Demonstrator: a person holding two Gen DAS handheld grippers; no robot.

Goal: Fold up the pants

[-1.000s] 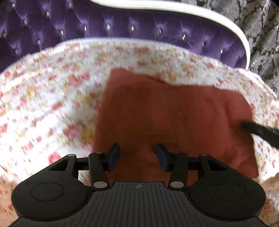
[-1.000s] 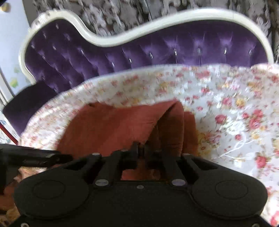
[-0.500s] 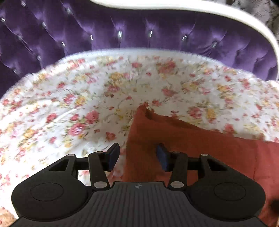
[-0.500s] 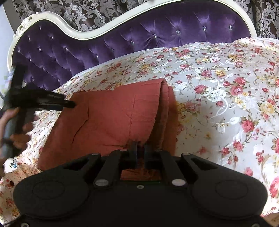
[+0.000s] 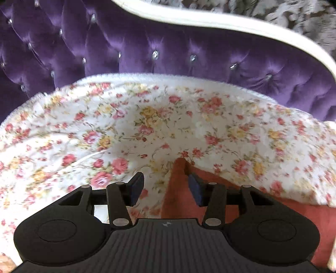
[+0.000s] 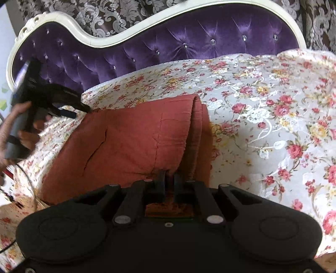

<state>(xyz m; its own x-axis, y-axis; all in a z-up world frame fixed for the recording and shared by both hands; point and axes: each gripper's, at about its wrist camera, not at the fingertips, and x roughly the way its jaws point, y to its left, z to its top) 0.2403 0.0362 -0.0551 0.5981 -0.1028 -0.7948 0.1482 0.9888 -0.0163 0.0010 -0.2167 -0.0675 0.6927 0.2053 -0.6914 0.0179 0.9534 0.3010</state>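
floral bedspread (image 6: 262, 109); right tongs (image 6: 169, 180) clench pants (image 6: 130, 142), left tongs (image 5: 166, 187) agape.

I see a white bedspread (image 6: 262, 109) printed with red, pink and yellow roses, spread wide and lightly creased. Behind it rises a purple tufted headboard (image 6: 189, 44) studded with small glinting buttons, framed by a curving cream-white carved border (image 6: 100, 42). Beyond that hangs a dark brown curtain (image 6: 117, 14) with a pale damask leaf pattern.
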